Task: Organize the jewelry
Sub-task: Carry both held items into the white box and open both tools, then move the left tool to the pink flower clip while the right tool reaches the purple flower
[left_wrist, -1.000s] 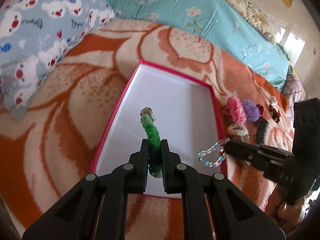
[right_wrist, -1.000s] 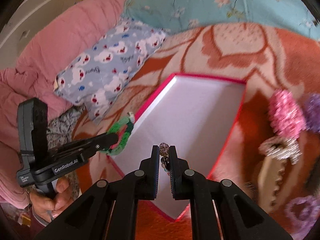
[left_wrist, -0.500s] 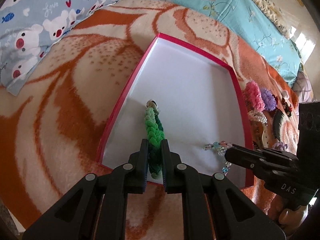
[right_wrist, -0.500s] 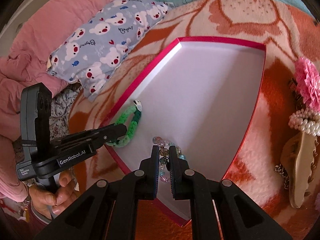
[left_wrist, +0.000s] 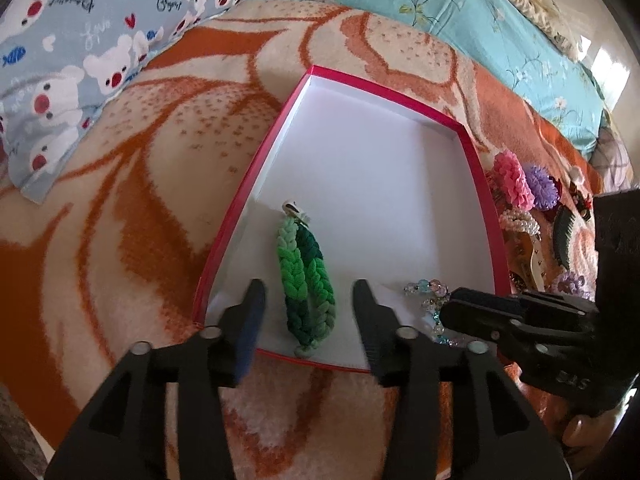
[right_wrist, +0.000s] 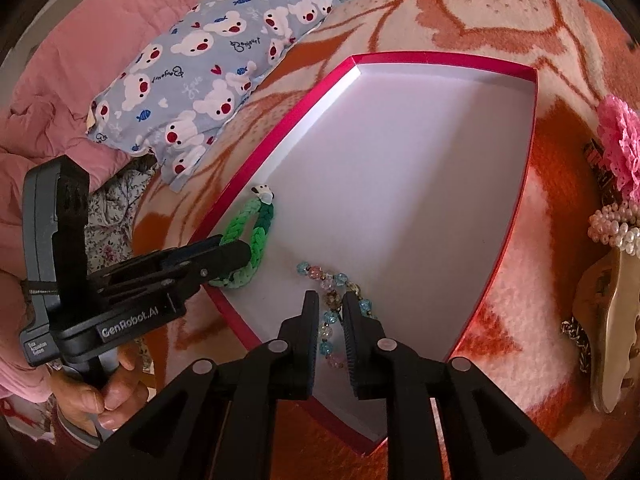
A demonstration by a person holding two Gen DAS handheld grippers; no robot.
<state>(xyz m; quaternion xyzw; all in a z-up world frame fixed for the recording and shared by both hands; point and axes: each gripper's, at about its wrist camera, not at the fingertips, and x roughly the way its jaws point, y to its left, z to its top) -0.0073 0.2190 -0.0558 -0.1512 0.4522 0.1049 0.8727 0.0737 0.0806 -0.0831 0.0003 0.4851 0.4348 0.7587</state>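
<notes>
A shallow white box with a pink rim (left_wrist: 478, 176) (right_wrist: 516, 216) lies on the orange blanket. A green braided bracelet (left_wrist: 306, 276) (right_wrist: 252, 236) lies in its near left corner. My left gripper (left_wrist: 308, 312) is open, its fingers either side of the bracelet. A clear, blue and pink bead bracelet (right_wrist: 332, 312) (left_wrist: 426, 290) lies on the box floor. My right gripper (right_wrist: 331, 316) stands partly open around it, and the beads show in the gap between the fingers.
A bear-print pillow (left_wrist: 80, 60) (right_wrist: 208, 64) lies at the far left. To the right of the box lie a pink flower clip (left_wrist: 512, 180) (right_wrist: 620, 144), a purple one (left_wrist: 542, 184), a pearl piece (right_wrist: 616, 228), a comb (left_wrist: 564, 236) and a beige clip (right_wrist: 612, 336).
My left gripper has opened and let go of the green bracelet, which now lies in the box. My right gripper has lowered the bead bracelet onto the box floor and loosened.
</notes>
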